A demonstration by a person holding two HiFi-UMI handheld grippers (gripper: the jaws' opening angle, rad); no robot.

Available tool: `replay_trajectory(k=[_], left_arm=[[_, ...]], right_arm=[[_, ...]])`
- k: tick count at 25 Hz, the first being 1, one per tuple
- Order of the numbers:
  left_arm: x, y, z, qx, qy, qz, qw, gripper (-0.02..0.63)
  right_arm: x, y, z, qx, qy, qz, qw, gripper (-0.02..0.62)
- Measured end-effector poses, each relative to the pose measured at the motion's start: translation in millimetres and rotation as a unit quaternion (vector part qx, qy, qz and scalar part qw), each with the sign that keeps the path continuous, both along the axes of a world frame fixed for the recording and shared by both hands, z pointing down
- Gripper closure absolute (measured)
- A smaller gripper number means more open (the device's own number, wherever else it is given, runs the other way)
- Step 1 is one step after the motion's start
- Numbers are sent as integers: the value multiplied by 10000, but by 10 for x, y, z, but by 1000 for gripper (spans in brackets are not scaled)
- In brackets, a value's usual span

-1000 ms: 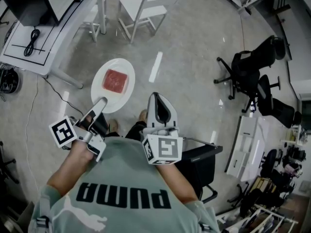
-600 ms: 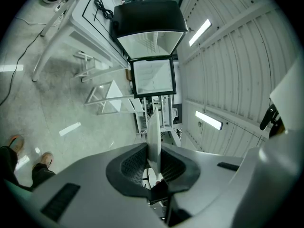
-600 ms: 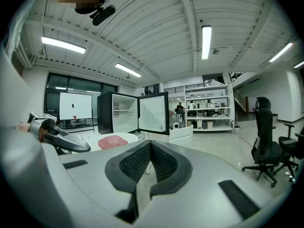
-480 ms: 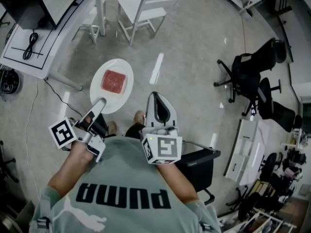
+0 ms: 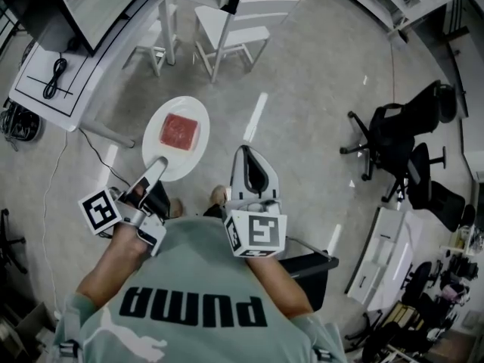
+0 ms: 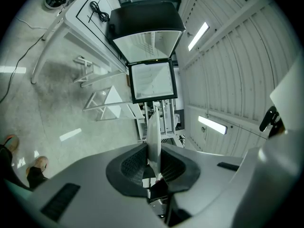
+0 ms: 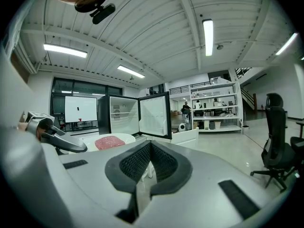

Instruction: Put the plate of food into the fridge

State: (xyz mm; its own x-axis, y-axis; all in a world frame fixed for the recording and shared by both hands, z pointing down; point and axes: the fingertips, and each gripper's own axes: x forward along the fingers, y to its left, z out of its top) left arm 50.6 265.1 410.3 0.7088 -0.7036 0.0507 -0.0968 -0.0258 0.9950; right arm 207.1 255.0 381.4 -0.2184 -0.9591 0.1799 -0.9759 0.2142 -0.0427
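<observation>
A white plate with a pink slab of meat hangs level over the floor. My left gripper is shut on the plate's near rim. In the left gripper view the plate stands edge-on between the pads. My right gripper is shut and empty, just right of the plate. The black fridge stands ahead with its door swung open and white shelves inside. The right gripper view also shows the plate and the meat at its left.
A white chair and a white stool stand ahead on the floor. A white table with a black cable is at the left. Black office chairs are at the right. Storage shelves stand far right of the fridge.
The floor, chair and table have slid slightly down and right in the head view. The plate stays in the left gripper; both grippers keep their pose.
</observation>
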Motion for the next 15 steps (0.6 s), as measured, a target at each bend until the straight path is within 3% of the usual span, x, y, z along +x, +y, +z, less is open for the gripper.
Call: replay_trajectory(k=[15], left_arm=[[549, -318, -45, -26, -28, -701, 9975, 555]], right_arm=[[522, -541, -26, 95, -100, -665, 9977, 591]])
